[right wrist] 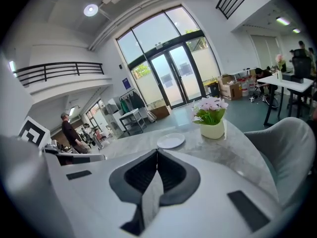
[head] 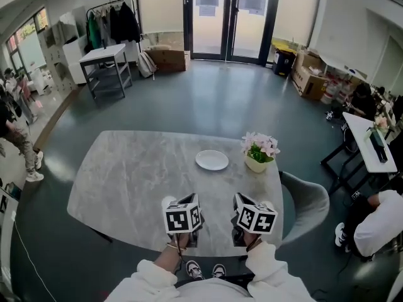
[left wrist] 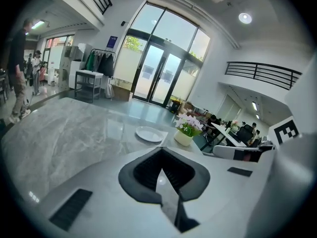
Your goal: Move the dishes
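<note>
A round white plate (head: pixel 211 160) lies on the grey marble table (head: pixel 132 175), right of its middle; nothing is on the plate. It also shows in the left gripper view as the plate (left wrist: pixel 150 134) and in the right gripper view as the plate (right wrist: pixel 171 141), well ahead of both grippers. My left gripper (head: pixel 182 210) and right gripper (head: pixel 252 211) hover side by side over the near table edge, both short of the plate. The left gripper (left wrist: pixel 161 150) has its jaws pressed together, holding nothing. The right gripper (right wrist: pixel 157 151) is shut the same way, also on nothing.
A cream pot of pink flowers (head: pixel 259 153) stands just right of the plate. A grey chair (head: pixel 310 203) sits at the table's right side. A white desk (head: pixel 371 140) with seated people is further right. A metal table (head: pixel 106 65) and people stand far left.
</note>
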The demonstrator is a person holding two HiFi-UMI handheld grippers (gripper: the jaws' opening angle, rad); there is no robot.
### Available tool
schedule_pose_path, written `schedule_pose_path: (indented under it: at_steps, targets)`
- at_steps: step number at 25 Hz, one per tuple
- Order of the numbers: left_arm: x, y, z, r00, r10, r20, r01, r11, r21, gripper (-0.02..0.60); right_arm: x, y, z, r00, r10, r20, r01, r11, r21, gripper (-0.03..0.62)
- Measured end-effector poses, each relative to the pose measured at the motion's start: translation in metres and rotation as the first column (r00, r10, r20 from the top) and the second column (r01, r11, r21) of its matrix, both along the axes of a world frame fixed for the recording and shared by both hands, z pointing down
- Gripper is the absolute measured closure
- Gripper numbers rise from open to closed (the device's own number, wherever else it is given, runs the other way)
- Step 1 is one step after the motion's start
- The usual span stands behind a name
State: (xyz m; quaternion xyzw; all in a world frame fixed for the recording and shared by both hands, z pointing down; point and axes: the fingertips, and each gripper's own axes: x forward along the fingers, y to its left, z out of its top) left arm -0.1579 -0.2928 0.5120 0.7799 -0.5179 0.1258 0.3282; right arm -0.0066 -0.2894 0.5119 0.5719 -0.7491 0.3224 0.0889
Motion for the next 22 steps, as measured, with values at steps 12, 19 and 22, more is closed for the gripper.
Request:
schedule_pose_path:
  at_steps: [12,19,22]
  targets:
    - [0.023,0.004,-0.009,1.000,-0.015,0.021,0.015,1.000,0.010,0.575,0.011,0.004,-0.002,0.998,-0.064,0.001,0.064,0.998,-0.016,0.536]
    - [0.017,0.012,-0.005,0.999,-0.034,0.024,0.034,0.999,-0.002,0.575,0.004,0.015,0.001,0.995,-0.101,-0.008,0.100,0.994,-0.048,0.537]
    - [0.016,0.015,-0.004,0.999,-0.037,0.018,0.037,0.999,-0.006,0.575,-0.002,0.019,0.002,0.993,-0.120,-0.023,0.118,0.992,-0.053,0.539]
